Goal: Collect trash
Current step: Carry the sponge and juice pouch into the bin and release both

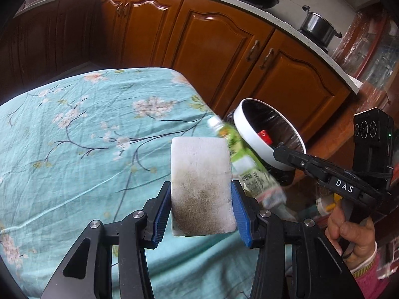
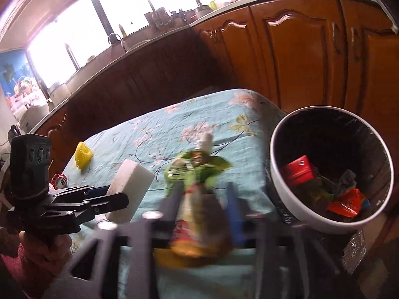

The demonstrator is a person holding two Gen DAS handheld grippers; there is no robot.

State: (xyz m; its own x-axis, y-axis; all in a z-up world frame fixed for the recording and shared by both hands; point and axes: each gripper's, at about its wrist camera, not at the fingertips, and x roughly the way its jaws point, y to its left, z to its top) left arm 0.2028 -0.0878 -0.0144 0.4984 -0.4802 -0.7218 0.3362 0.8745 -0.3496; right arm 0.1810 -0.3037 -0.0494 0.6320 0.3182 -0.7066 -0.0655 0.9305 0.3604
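My left gripper [image 1: 200, 186] is shut on a white sponge block [image 1: 202, 182] with a dirty grey patch, held above the teal flowered tablecloth [image 1: 74, 137]. The left gripper [image 2: 119, 196] and the sponge [image 2: 132, 186] also show in the right wrist view. A green-labelled plastic bottle [image 1: 247, 164] is blurred in the air beside the white rim of the trash bin [image 1: 243, 124]. My right gripper [image 1: 276, 153] points at that rim and looks closed. In its own view the right gripper [image 2: 202, 191] and the bottle [image 2: 197, 174] are smeared; I cannot tell whether they touch.
The black-lined bin [image 2: 281, 186] stands off the table's right edge and holds red wrappers [image 2: 298, 172]. A yellow ribbed object [image 2: 83, 158] and a red can [image 2: 59, 180] lie at the table's left side. Brown cabinets [image 1: 219, 49] run behind. A hand [image 1: 349, 234] grips the right handle.
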